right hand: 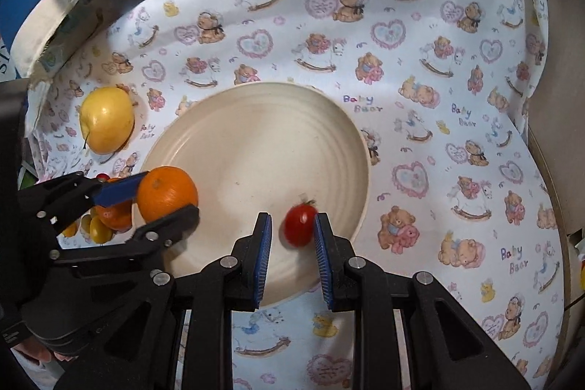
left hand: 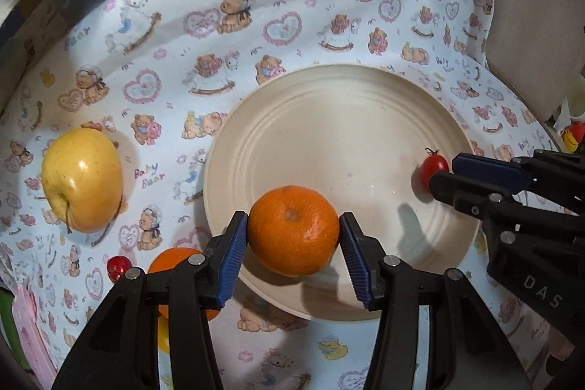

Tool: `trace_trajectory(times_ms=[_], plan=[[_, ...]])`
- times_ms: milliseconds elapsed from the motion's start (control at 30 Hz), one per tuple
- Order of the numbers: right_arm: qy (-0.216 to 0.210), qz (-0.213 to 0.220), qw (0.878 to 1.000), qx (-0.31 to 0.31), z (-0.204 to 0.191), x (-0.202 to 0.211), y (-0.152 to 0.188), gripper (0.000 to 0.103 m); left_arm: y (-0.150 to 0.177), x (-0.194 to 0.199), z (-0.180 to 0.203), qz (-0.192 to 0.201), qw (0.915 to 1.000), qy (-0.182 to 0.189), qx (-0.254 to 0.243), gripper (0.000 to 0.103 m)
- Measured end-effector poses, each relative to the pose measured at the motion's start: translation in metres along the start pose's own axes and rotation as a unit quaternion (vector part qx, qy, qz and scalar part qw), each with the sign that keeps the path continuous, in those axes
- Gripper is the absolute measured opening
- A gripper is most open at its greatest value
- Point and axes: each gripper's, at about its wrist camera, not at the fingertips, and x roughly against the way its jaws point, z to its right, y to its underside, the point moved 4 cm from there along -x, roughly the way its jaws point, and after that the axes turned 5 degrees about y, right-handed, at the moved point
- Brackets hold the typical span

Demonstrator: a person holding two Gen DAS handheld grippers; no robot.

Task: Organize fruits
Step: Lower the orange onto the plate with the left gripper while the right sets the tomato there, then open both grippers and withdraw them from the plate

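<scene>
The left tongs are pinching a round orange mandarin with dimpled peel across its widest part, holding it over the near rim of the wide cream ceramic plate. The right tongs are pressed nearly together; a small glossy red cherry tomato is sitting between their tips over the plate's right side, apparently pinched, though the blur leaves contact uncertain. The mandarin is firm yet yielding, so a grip across its middle suits it; the tomato is light, slick and easily burst, needing only gentle pressure. The plate's centre is lying bare, offering room for setting both down. Farther left, a smooth yellow apple is resting on the bear-printed cloth covering the table, clear of the plate's edge.
</scene>
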Motion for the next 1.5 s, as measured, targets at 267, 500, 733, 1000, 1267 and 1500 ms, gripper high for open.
trace_trajectory(times_ms=[267,500,733,1000,1267,1500], plan=[[0.001,0.055,0.999,0.003,-0.002,0.029,-0.006,0.025,0.003,0.037,-0.001,0.073,0.997,-0.014,-0.021,0.071],[0.007,0.133,0.991,-0.007,-0.003,0.063,-0.014,0.056,0.017,0.102,-0.022,0.205,0.9775,-0.048,0.003,0.078],[-0.009,0.192,0.981,-0.005,-0.021,0.091,-0.009,0.08,0.066,0.173,-0.042,0.363,0.9289,-0.071,0.006,0.103],[-0.031,0.251,0.967,-0.017,-0.044,0.102,0.003,0.086,0.115,0.183,-0.078,0.438,0.8913,-0.108,0.041,0.103],[-0.006,0.293,0.956,-0.018,-0.049,0.098,0.008,0.088,0.124,0.173,-0.092,0.426,0.8974,-0.092,0.072,0.103],[0.004,0.301,0.953,-0.019,-0.047,0.098,0.009,0.089,0.127,0.174,-0.092,0.411,0.9013,-0.105,0.086,0.103]])
